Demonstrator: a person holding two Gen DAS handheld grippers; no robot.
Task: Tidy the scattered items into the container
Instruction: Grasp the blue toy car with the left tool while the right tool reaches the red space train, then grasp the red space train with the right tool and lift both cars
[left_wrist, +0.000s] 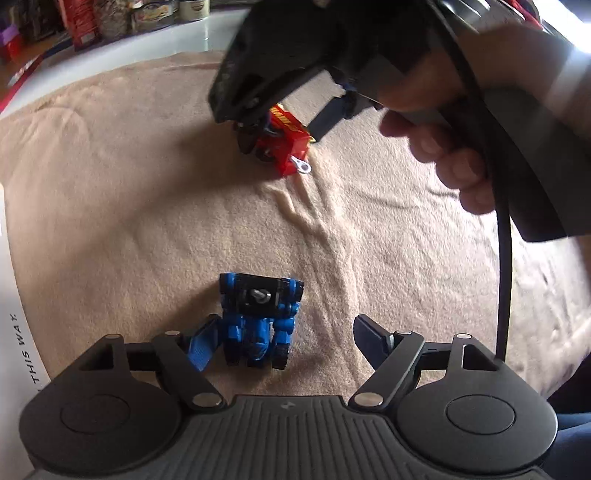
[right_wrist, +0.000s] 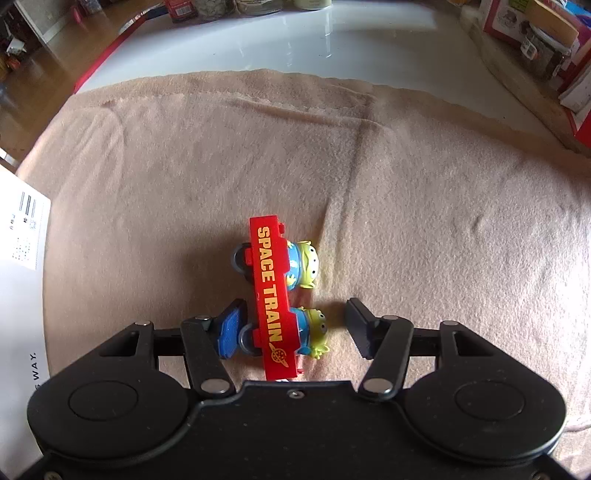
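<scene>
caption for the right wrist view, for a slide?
Open right gripper straddling a red Space Train toy car lying on its side on a beige blanket.

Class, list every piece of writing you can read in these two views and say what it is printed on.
"SPACE TRAIN": yellow letters on the red toy train car.
"THIS WAY": on the white box at the left edge; in the right wrist view only "WAY." shows.
Barcode label on that box, and packaging on the far shelves: too small or blurred to read.
</scene>
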